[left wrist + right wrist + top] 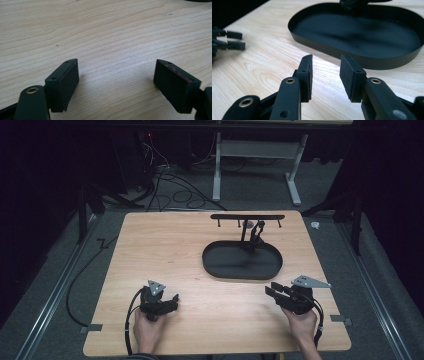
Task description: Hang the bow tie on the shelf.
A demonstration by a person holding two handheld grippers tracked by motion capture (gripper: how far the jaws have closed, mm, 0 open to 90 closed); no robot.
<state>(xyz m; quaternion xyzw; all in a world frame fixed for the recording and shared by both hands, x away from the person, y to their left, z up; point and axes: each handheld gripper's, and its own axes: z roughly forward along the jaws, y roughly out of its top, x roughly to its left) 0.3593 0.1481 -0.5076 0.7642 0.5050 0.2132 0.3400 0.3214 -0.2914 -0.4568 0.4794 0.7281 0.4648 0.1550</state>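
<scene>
A black oval tray (pixel 206 262) lies on the wooden table, right of centre, and its shallow bed looks bare. From its far side rises a black stand with a cross bar (pixel 247 216) carrying small hooks; a dark piece (pixel 258 232) hangs below the bar. My left gripper (pixel 174 302) rests low at the front left, its jaws spread wide over bare wood (pixel 116 80). My right gripper (pixel 270 290) sits at the front right, just short of the tray's near rim (pixel 324 49), open with a narrower gap (pixel 325 62) and holding nothing.
The tabletop (pixel 165 250) is bare wood to the left and front of the tray. In the right gripper view the left gripper (pixel 229 40) shows far off at the left edge. Cables (pixel 175 195) and a white desk frame (pixel 217 170) are on the floor behind the table.
</scene>
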